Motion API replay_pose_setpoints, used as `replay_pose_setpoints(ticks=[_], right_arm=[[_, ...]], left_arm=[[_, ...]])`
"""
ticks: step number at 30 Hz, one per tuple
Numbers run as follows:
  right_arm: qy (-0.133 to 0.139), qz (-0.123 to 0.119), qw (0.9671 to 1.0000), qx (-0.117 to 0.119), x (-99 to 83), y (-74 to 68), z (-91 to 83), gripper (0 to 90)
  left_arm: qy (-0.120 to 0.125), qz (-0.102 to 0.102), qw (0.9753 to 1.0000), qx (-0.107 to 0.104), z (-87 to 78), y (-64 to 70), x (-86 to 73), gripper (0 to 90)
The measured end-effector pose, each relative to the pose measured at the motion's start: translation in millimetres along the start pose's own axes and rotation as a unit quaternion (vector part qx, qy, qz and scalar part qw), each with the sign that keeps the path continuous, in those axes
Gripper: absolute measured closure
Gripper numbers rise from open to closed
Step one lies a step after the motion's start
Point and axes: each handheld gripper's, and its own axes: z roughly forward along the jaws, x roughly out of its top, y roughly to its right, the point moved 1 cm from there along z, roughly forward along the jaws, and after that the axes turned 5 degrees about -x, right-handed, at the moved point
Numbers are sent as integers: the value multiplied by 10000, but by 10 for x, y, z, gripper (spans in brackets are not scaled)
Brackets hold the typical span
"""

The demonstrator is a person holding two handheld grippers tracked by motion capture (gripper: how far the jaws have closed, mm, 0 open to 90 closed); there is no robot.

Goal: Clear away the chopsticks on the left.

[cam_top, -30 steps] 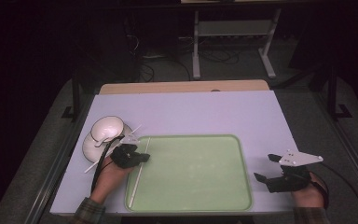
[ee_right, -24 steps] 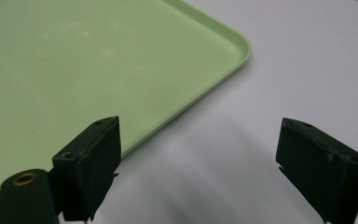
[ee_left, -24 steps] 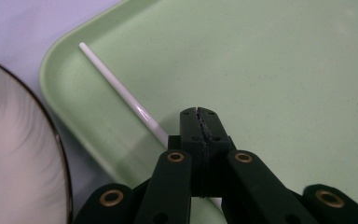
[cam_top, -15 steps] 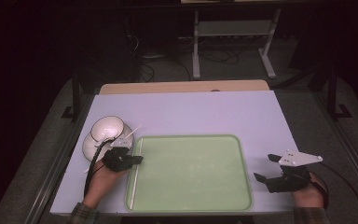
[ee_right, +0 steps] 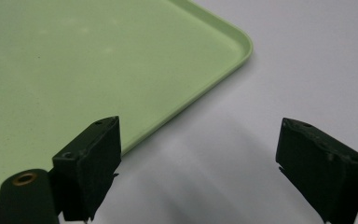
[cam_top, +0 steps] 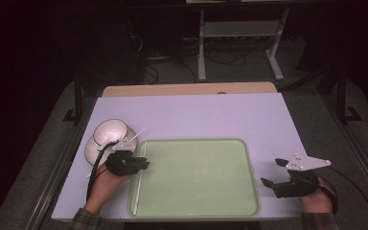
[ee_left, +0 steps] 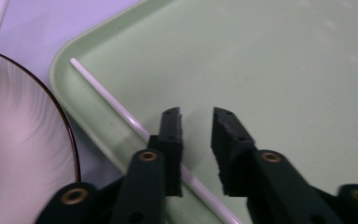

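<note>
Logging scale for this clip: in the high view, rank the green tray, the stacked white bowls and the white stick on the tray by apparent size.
1. Green tray, by far the largest.
2. Stacked white bowls.
3. White stick: longer than the bowls are wide, but so thin it covers the least area.

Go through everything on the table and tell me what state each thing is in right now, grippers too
Left gripper: jaws slightly apart, holding nothing, above the tray's left side.
Right gripper: jaws wide open, empty.
Tray: flat on the table, with one white stick in it.
White stick: lying along the tray's left edge, not gripped.
Bowls: two, overlapping, beside the tray, second stick resting across them.
</note>
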Motion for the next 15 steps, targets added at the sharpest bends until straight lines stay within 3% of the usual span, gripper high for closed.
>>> replay_pose_setpoints(ticks=[2, 4, 10, 15], right_arm=[[-2, -2, 10000, 1, 0, -1, 1, 131], [5, -6, 10000, 4, 1, -2, 1, 131], [13, 3, 10000, -5, -1, -1, -3, 131], [11, -5, 10000, -12, -1, 0, -6, 131]], left_arm=[[20, -25, 10000, -32, -10, -3, 3, 641], [74, -38, 10000, -43, -21, 3, 17, 501], [128, 15, 9998, -176, -45, 69, 38, 285], [173, 89, 9996, -186, -107, 117, 27, 263]])
